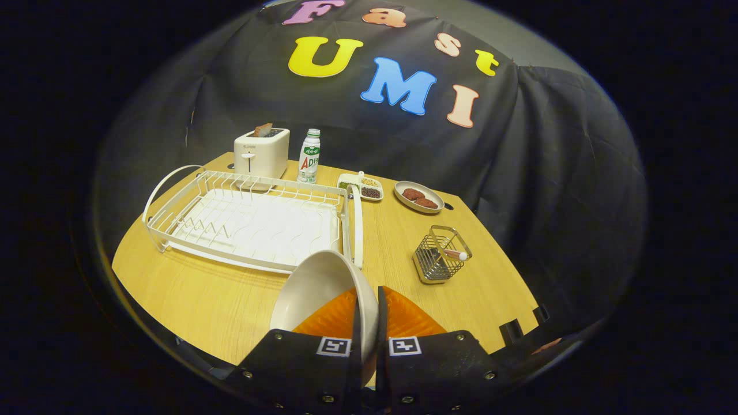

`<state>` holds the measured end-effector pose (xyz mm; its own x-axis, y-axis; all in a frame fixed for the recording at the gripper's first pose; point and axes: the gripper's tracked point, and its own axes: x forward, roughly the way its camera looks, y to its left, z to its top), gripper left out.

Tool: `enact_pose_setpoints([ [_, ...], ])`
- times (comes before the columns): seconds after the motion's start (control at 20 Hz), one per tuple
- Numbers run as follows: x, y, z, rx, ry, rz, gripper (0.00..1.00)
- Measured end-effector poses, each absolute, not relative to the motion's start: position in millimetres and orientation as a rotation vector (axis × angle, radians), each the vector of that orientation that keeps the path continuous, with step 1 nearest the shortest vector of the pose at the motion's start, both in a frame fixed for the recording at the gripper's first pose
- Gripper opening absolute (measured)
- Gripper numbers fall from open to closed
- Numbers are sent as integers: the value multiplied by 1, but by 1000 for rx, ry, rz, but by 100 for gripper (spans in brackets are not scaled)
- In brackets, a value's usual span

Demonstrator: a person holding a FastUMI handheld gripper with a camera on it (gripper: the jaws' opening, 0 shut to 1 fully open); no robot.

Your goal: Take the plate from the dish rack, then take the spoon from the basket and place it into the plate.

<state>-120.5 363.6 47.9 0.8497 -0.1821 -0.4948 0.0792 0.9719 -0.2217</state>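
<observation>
With the gripper [367, 314] pinching the plate's [314, 288] rim between both fingers, it hangs tilted ahead of them. That thin edge hold could slip, dropping it before the wire basket [441, 256] beyond.

Light wood table [202, 300] with notched edge, under warm light. Black cloth wall [553, 173] draped behind it, wrinkled; grey wall [490, 31] above cloth.

On the table [190, 294] — one dish rack [248, 222], one toaster [261, 153] w/ one slice in it, one bottle [309, 157], one divided dish [361, 186], one small plate [419, 197] w/ two brown pieces, one wire basket [441, 253] w/ one spoon [455, 254] — and one plate [317, 285], held in one tool [369, 323].
</observation>
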Motion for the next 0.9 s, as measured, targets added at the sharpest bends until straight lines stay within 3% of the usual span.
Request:
enact_pose_setpoints([
  [0.9,-110,344,-28,-120,659,-121,9],
])
